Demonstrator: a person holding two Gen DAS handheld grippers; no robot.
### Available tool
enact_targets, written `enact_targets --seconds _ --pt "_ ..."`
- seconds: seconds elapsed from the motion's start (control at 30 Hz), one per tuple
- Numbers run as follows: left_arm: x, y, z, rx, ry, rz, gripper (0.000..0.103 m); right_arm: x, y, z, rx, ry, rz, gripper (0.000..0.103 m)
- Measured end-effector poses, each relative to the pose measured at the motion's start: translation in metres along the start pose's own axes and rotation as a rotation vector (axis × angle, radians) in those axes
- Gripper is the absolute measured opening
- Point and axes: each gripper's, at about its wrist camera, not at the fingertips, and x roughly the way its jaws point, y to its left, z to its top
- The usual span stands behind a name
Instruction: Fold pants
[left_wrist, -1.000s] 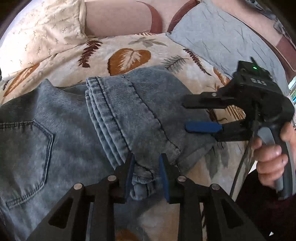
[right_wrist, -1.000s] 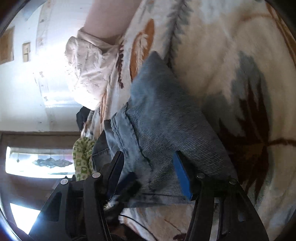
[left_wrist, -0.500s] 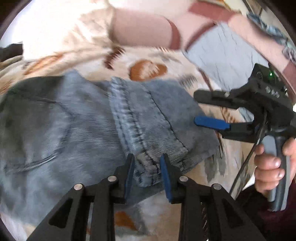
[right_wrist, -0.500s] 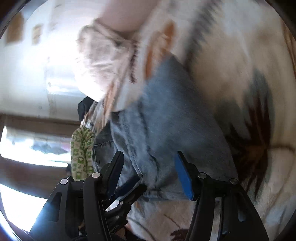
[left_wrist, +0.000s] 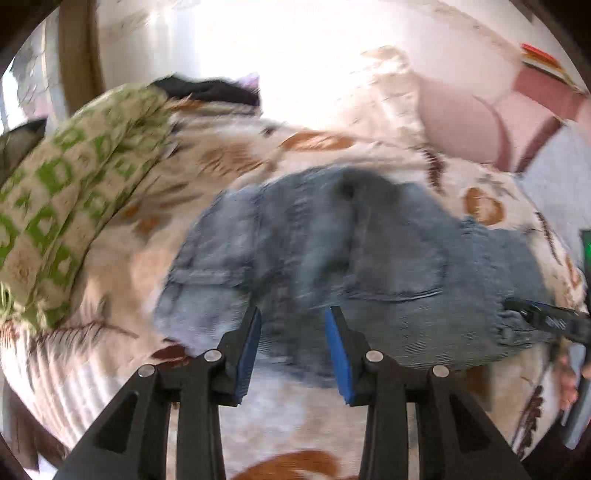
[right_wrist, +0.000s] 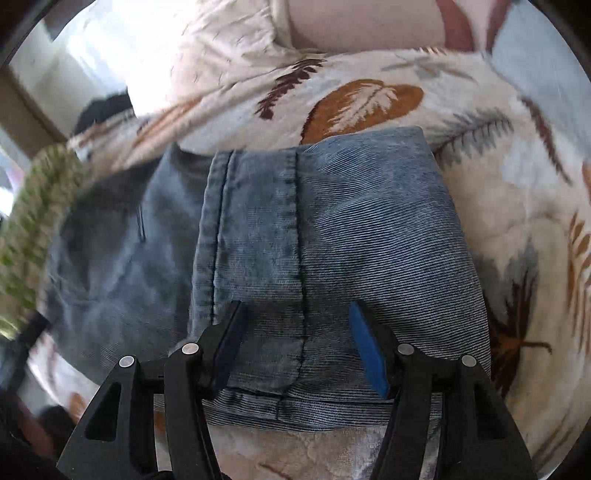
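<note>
Right wrist view: both grippers let go, jeans (right_wrist: 332, 240) lying folded on the bedspread (right_wrist: 517, 206).
Denim's floppy but thick, so I'd pinch the stitched hem; left gripper (left_wrist: 292, 347) just opened, right gripper (right_wrist: 295, 343) gapes, nothing pinched.

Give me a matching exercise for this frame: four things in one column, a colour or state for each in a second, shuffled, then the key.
Things:
1. jeans
2. bedspread
3. patterned cloth
4. left gripper

Colour or state:
A. cream with green shapes, heaped by the jeans
B. jaws apart, nothing between the pads
C. cream with brown and grey leaves
D. faded blue denim, leg end folded over the seat

Pairs: 1-D, 2-C, 3-A, 4-B
</note>
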Motion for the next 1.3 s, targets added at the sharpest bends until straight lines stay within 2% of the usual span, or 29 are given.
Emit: enact_targets --seconds 0.07,0.13,0.2,0.3,0.4,0.57,0.7,0.77,0.83,0.87,0.93,1.0,1.13,1.3 --pt "0.012 0.005 -0.007 -0.027 0.034 -0.036 0.039 0.002 0.008 -0.007 -0.068 0.012 -0.036 0.058" --pt "0.020 0.001 -0.014 -0.005 0.040 -0.018 0.039 0.001 0.014 -0.012 -0.097 0.006 -0.055 0.058" --pt "0.026 -0.009 -0.022 0.043 0.027 0.019 0.040 0.000 0.011 -0.016 -0.091 0.002 -0.042 0.058" --pt "0.029 -0.029 -0.029 0.168 -0.027 0.120 0.040 0.000 0.010 -0.019 -0.115 -0.007 -0.051 0.058" --pt "0.032 -0.037 -0.030 0.189 -0.067 0.174 0.042 0.001 0.012 -0.018 -0.104 -0.010 -0.056 0.058" --pt "0.023 -0.025 -0.022 0.104 -0.077 0.130 0.044 0.004 0.015 -0.017 -0.097 -0.025 -0.075 0.059" --pt "0.006 -0.014 -0.017 0.039 -0.121 0.042 0.061 0.003 0.017 -0.018 -0.107 -0.031 -0.090 0.059" --pt "-0.003 -0.012 -0.016 0.035 -0.149 0.047 0.063 0.000 0.018 -0.016 -0.107 -0.020 -0.092 0.059" --pt "-0.013 -0.009 -0.016 0.030 -0.186 0.072 0.072 -0.003 0.018 -0.011 -0.099 0.023 -0.098 0.059" --pt "-0.019 -0.005 -0.016 0.019 -0.210 0.081 0.082 -0.008 0.019 -0.006 -0.085 0.045 -0.100 0.059" --pt "-0.029 0.005 -0.014 -0.025 -0.244 0.072 0.086 -0.024 0.025 0.005 -0.077 0.016 -0.087 0.059" --pt "-0.034 0.017 -0.011 -0.073 -0.255 0.060 0.087 -0.044 0.042 0.018 -0.123 -0.028 -0.100 0.060" --pt "-0.030 0.036 -0.009 -0.149 -0.223 0.076 0.087 -0.076 0.092 0.047 -0.226 -0.092 -0.081 0.064" --pt "-0.025 0.052 -0.009 -0.212 -0.208 0.101 0.087 -0.086 0.156 0.073 -0.335 -0.129 -0.051 0.064"
